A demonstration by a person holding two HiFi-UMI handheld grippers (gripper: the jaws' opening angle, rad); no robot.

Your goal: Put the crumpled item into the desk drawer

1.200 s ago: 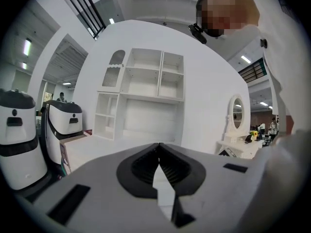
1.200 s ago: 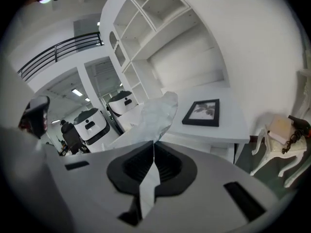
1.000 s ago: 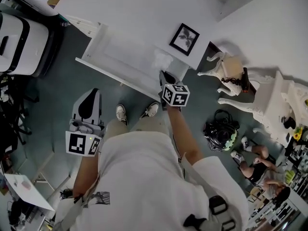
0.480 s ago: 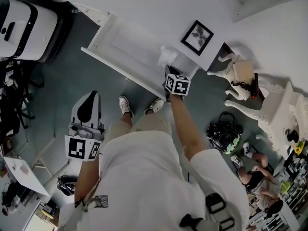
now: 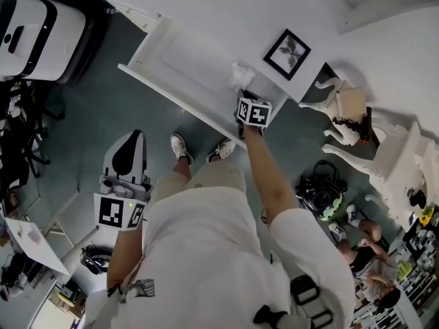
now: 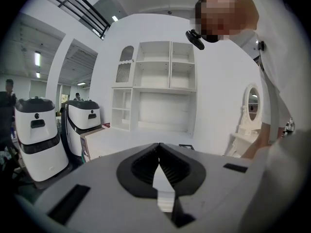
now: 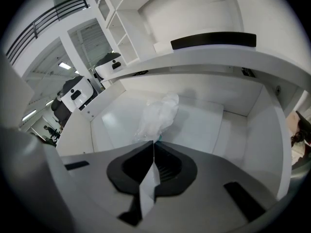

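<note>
- From my remote seat, the grey-teal floor [image 5: 89,108] fills the head view from 9 to 11 o'clock.
- Two white rounded machines with black front panels [image 5: 41,26] stand at 10 o'clock; the left gripper view shows them [image 6: 36,135] side by side.
- A black-framed picture of a plant [image 5: 287,54] sits at 1 o'clock.
- A white carved piece of furniture with curved legs [image 5: 328,88] stands at 2 o'clock, a black bag with green trim [image 5: 317,190] on the floor at 3 o'clock.
- A small white table [image 5: 27,242] is at 8 o'clock.
- I see a tall white shelving unit [image 6: 167,86] against a white wall, and a white arched mirror [image 6: 251,103] at its 3 o'clock.
- Strip ceiling lights [image 6: 37,58] glow at 9 o'clock, under a black railing [image 6: 82,11].
</note>
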